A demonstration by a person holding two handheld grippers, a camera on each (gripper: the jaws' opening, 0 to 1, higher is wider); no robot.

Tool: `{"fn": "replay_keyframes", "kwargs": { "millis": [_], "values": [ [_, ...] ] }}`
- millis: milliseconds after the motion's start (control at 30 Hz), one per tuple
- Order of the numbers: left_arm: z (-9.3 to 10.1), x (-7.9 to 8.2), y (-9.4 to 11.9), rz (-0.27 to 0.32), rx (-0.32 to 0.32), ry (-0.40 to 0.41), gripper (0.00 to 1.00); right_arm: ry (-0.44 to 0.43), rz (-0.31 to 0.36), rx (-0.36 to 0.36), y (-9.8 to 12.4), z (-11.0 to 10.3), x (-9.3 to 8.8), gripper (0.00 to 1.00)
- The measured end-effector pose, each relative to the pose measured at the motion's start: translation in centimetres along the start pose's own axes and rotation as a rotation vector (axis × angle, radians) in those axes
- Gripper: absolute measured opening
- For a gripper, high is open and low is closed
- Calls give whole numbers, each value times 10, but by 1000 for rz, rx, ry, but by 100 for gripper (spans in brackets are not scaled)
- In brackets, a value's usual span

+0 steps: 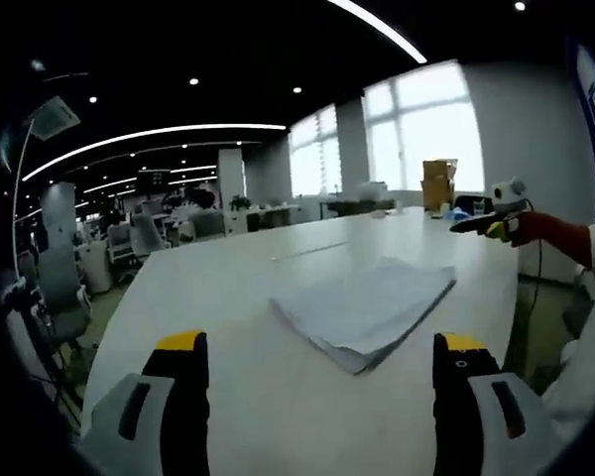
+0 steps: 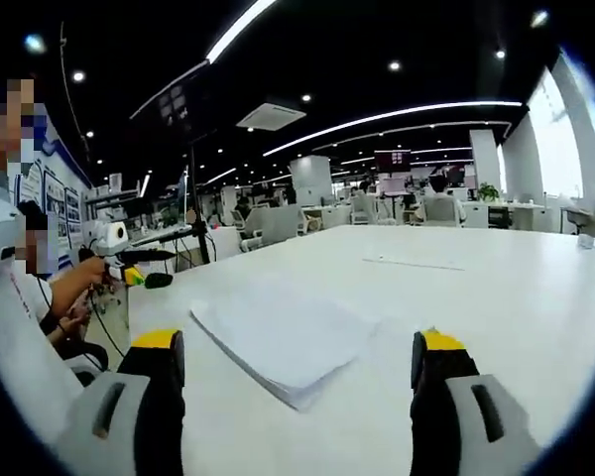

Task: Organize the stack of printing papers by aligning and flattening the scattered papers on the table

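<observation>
Where the white surface point(image 1: 228, 288) stretches away in the left gripper view, the stack of printing papers point(image 1: 367, 307) lies flat on it, a little right of centre and ahead of the gripper. Its sheets are roughly squared, though the near corner fans slightly, with the edges of lower sheets showing beneath the top one. In the right gripper view the same stack point(image 2: 283, 337) sits ahead and left of centre, its near corner pointing between the two fingers.

The left gripper point(image 1: 322, 372) hovers short of the stack, its black, yellow-tipped fingers point(image 1: 183, 397) spread wide apart with nothing between them but bare surface. The right gripper point(image 2: 297, 362) is likewise spread wide and holds nothing; the stack's near corner lies in the gap between its fingers, and whether the tips touch the surface is hard to tell from this angle.

Farther along the surface in the right gripper view lies a single thin sheet point(image 2: 412, 262), well apart from the stack. In the left gripper view a cardboard box point(image 1: 438, 183) stands near the far edge by bright windows point(image 1: 416, 124).

A person's hand point(image 1: 521, 226) reaches in from the right of the left gripper view, holding another gripper. Beyond the surface, an open office with desks, chairs point(image 2: 278, 223) and curved ceiling lights point(image 2: 397, 114) spreads out.
</observation>
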State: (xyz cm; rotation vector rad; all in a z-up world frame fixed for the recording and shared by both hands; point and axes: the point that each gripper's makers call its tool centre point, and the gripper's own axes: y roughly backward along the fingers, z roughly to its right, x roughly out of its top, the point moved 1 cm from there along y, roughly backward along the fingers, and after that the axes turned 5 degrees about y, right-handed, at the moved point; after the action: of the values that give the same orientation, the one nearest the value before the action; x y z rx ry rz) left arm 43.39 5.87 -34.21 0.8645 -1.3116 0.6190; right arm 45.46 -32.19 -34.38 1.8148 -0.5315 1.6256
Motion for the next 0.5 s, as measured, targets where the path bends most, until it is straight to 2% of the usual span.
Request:
{"fn": "replay_keyframes", "kwargs": {
  "millis": [167, 333, 500],
  "values": [
    [4, -4, 6, -4, -5, -7, 96, 7, -10, -9, 9, -1, -2, 90],
    [1, -14, 11, -15, 10, 27, 96, -5, 3, -13, 14, 1, -2, 90],
    [6, -13, 15, -12, 6, 27, 96, -16, -5, -22, 17, 5, -7, 89]
  ]
}}
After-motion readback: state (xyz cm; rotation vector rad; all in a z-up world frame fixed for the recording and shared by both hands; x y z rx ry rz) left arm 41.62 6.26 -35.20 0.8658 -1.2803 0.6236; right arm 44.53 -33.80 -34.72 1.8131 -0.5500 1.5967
